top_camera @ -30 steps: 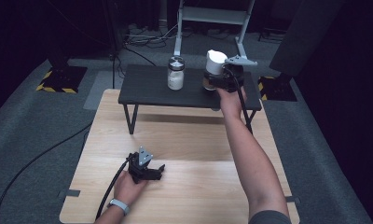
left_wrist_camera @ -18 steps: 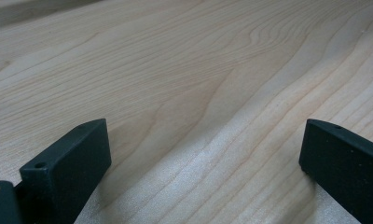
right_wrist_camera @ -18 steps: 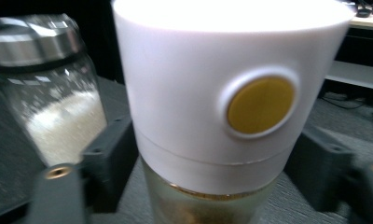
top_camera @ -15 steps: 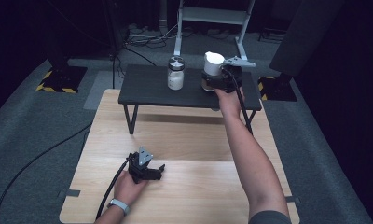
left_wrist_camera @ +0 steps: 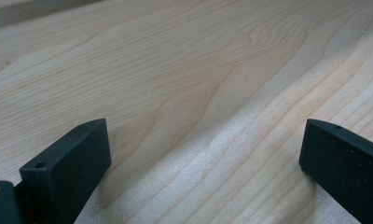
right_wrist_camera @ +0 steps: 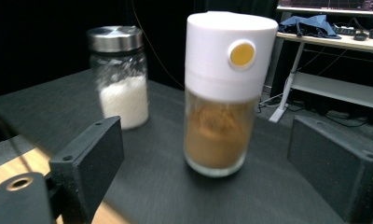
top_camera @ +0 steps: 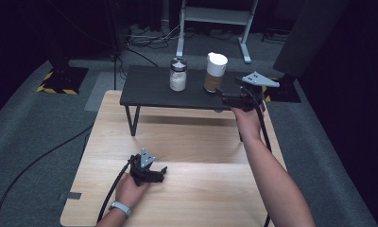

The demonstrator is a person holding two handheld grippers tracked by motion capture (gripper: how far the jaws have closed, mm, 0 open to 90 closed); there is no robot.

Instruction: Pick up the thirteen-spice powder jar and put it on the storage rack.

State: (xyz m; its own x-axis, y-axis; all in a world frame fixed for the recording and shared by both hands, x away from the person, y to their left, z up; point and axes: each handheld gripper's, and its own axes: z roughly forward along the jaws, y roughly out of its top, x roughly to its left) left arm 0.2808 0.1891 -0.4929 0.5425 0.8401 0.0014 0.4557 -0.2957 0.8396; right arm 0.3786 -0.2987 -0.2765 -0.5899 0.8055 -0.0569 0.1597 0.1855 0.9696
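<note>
The clear jar of brown powder [right_wrist_camera: 220, 133] with a tall white cap stands upright on the dark low counter [top_camera: 149, 90], just beside the salt jar [top_camera: 178, 74].

The clear glass jar of brown powder [right_wrist_camera: 219, 135] wears a smooth, matt white plastic cap. The clear glass jar of white grains [right_wrist_camera: 121, 81] has a brushed, shiny metal lid. Both stand on a matt black small table [top_camera: 149, 90]. The pale wooden tabletop [left_wrist_camera: 184, 84] shows fine unvarnished grain.

glass jar [top_camera: 178, 74]: white grains, metal lid | black side table [top_camera: 144, 90] | wooden table [top_camera: 196, 142]
</note>
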